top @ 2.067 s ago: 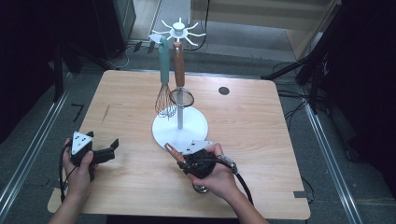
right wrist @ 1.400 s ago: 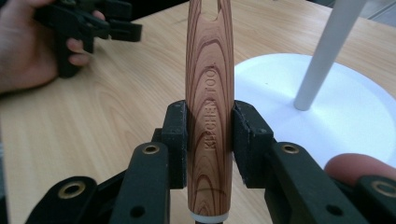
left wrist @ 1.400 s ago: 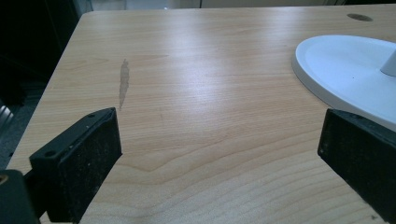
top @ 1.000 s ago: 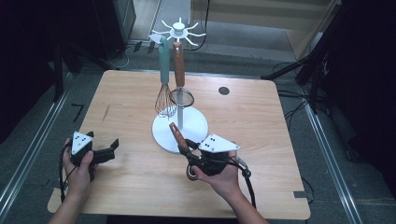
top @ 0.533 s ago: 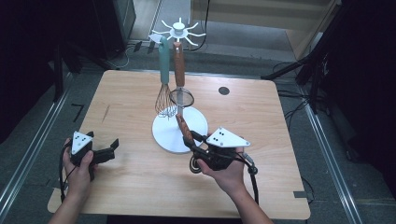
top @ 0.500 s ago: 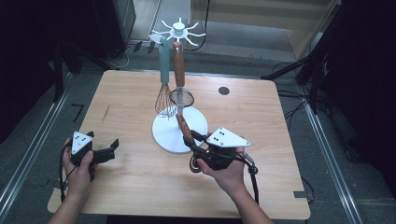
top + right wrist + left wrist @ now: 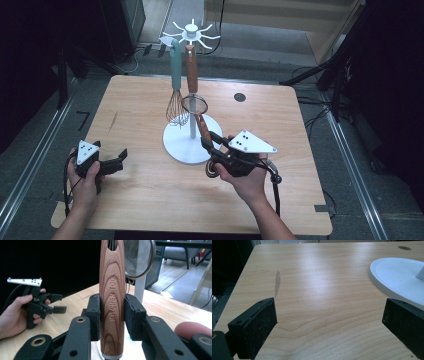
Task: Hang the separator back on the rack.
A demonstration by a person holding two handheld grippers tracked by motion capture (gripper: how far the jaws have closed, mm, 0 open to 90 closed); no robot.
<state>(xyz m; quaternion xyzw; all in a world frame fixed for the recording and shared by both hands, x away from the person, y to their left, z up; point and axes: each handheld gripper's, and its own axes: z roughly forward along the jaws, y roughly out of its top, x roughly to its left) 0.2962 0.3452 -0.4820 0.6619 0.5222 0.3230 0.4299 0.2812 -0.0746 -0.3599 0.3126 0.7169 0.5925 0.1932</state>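
Wood-grain handle [image 7: 111, 302], stamped KITCHEN TOOL, clamped upright between the two black pads [image 7: 94, 315] of the right gripper [image 7: 209, 142] — pressed on both sides, utensil's business end below the jaws and out of sight in the right gripper view. From the high view: same handle [image 7: 203, 127] tilted up and away from the right hand [image 7: 247, 175], its top just beside the small mesh strainer [image 7: 193, 104], above the round white base [image 7: 176, 145] of the utensil stand [image 7: 191, 33]. Hanging from the stand's spoked top: a teal-handled whisk [image 7: 175, 85] and the brown-handled strainer, side by side, close to the white post.

Left gripper [image 7: 115, 161] low over the light wooden table [image 7: 145, 200], near the front left corner, well apart from the stand — jaws spread wide, nothing between them. Bare tabletop [image 7: 324, 302] ahead in the left gripper view, with the rim of the white base [image 7: 392, 277] at the right and a dark streak in the wood [image 7: 277, 283] at the left. Left hand [image 7: 15, 312] wrapped around that gripper's body, seen across the table from the right gripper view.
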